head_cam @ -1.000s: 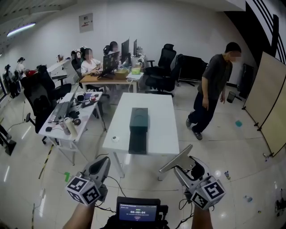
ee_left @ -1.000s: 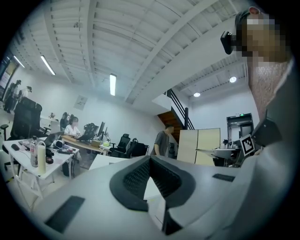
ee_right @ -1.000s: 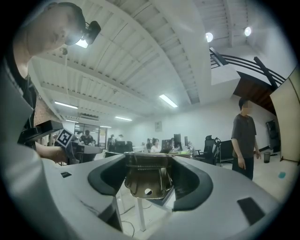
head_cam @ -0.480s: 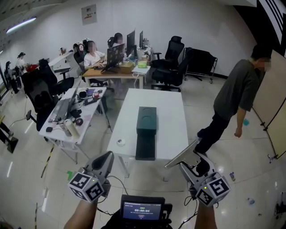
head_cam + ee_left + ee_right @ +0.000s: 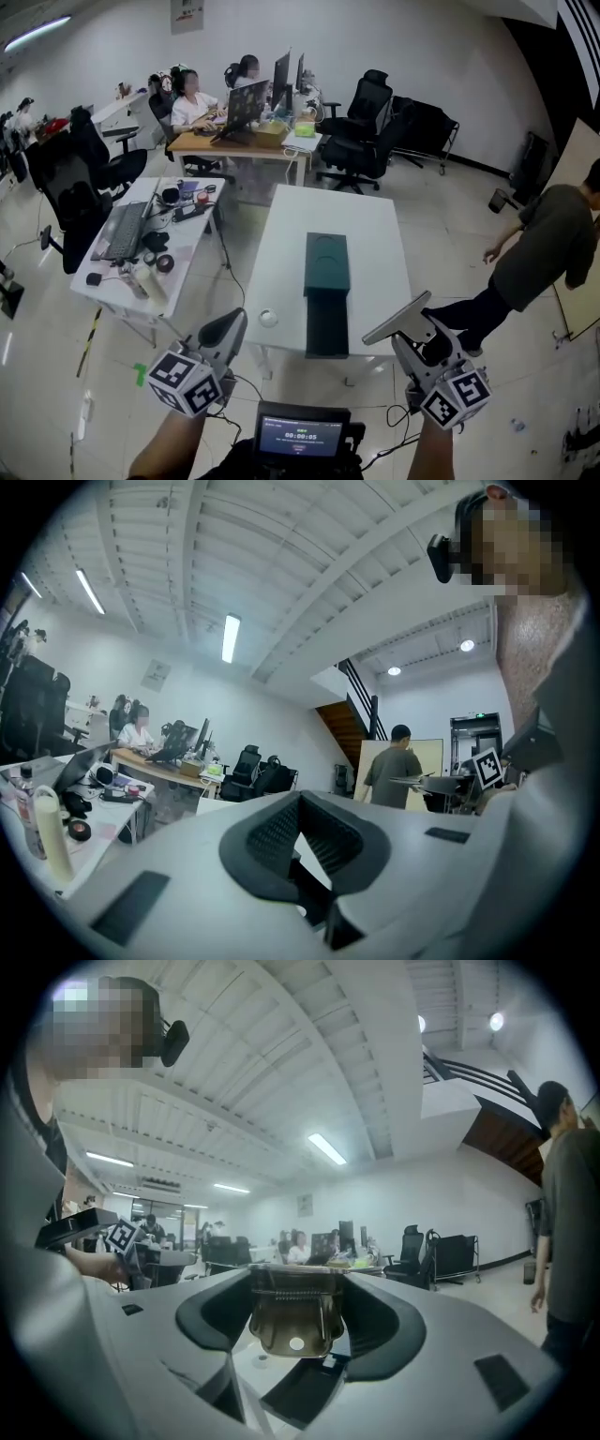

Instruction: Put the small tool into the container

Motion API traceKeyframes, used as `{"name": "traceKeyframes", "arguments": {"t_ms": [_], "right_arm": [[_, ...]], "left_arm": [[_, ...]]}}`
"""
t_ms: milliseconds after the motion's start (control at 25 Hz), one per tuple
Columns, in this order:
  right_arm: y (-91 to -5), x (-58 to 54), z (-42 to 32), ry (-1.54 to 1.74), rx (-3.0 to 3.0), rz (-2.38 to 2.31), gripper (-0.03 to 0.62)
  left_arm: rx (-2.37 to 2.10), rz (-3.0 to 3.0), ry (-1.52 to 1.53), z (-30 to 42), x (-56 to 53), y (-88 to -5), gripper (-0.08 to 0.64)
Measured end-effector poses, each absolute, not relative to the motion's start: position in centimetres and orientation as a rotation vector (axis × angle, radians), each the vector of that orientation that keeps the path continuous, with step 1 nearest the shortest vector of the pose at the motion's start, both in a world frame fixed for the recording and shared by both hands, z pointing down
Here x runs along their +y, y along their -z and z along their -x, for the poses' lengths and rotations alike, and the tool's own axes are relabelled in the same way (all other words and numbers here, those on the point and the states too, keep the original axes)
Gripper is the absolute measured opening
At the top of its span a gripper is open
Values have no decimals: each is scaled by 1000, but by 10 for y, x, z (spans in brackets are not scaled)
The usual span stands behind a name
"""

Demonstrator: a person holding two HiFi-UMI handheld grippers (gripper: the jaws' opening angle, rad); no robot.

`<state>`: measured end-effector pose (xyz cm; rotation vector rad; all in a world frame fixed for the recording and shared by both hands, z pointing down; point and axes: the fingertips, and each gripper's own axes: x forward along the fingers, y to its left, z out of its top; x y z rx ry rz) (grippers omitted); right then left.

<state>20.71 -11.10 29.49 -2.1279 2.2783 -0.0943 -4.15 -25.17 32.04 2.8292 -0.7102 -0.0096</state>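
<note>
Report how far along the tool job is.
Done: the small tool is picked up, clamped in the right claw. In hand: it is held in the air by the white table's near edge, apart from the dark green container. Left: carry it over, lower it in, release. The left claw is shut on nothing.

I can't tell what the small round thing [image 5: 269, 318] on the white table [image 5: 375, 234] is, too small from the head view; the dark inside of the container [image 5: 326, 292] gives me nothing; the person [image 5: 548, 248] at the right is cut by the frame edge
</note>
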Motion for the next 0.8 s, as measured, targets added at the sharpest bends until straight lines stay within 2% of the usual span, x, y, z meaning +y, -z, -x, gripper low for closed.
{"name": "traceKeyframes", "arguments": {"t_ms": [200,560,800], "right_arm": [[-297,-166,-201,97,2326,2131,301],[-314,-244,-241,90,2555,1982,301],[-388,-288,-265,138,2878,1770,301]], "left_arm": [[-716,-2810,15,46,-306,-330,23],[-839,-2718,-51,-3,-359,-363,23],[-898,-2687,-47,-51,-378,-398,23]]}}
